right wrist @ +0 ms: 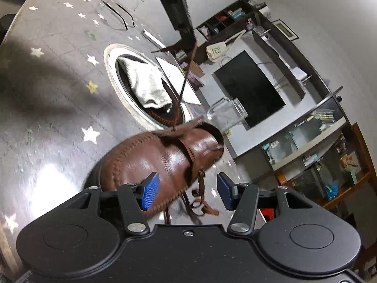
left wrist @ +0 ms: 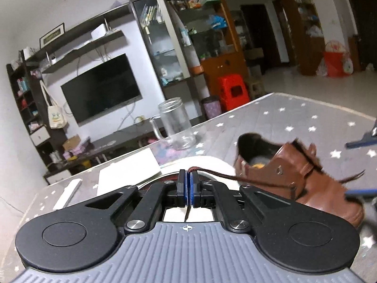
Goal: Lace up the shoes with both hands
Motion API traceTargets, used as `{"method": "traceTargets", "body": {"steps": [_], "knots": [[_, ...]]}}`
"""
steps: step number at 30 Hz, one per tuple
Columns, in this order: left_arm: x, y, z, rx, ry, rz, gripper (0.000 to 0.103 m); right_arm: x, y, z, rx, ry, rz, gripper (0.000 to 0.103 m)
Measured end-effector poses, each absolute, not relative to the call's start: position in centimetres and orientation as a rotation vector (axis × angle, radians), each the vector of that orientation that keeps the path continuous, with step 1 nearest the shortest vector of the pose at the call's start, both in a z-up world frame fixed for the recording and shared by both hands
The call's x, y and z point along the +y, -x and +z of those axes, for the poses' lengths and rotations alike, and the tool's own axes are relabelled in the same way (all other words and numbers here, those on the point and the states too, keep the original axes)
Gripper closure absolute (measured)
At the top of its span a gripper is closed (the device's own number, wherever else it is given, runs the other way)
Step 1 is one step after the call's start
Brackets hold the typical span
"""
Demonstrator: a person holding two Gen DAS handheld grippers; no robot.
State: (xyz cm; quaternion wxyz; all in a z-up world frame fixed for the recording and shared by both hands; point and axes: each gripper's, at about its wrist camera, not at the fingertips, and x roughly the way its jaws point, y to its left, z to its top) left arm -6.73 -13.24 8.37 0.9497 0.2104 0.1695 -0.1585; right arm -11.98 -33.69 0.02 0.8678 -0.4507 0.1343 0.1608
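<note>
In the left wrist view the shoe [left wrist: 294,179] sits on the table [left wrist: 294,118] at right of centre. Its lace [left wrist: 219,173] runs left from the shoe into the left gripper [left wrist: 189,176] at centre. Behind the gripper lies a round plate [left wrist: 212,162], with a sheet of paper [left wrist: 127,167] to its left and a glass jar [left wrist: 176,125] behind it. In the right wrist view the shoe [right wrist: 160,160] lies just above the right gripper [right wrist: 186,191], a cloth [right wrist: 146,85] on the plate [right wrist: 110,70] above it.
</note>
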Motion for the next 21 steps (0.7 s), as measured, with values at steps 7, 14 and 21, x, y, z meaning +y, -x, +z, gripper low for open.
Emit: {"method": "traceTargets", "body": {"steps": [7,14,21], "knots": [[-13.9,7.5,6.9,0.368,-0.535,-0.355,0.067,-37.1,11.1,0.3,0.430,0.820,0.344,0.046],[-14.5,8.9,6.2,0.351,-0.655,-0.397,0.056,-40.6,9.6,-0.4,0.599,0.689,0.361,0.061],[-15.0,9.9,6.4,0.319,-0.779,-0.478,0.039,-43.2,8.0,-0.1,0.711,0.489,0.430,0.071]]}}
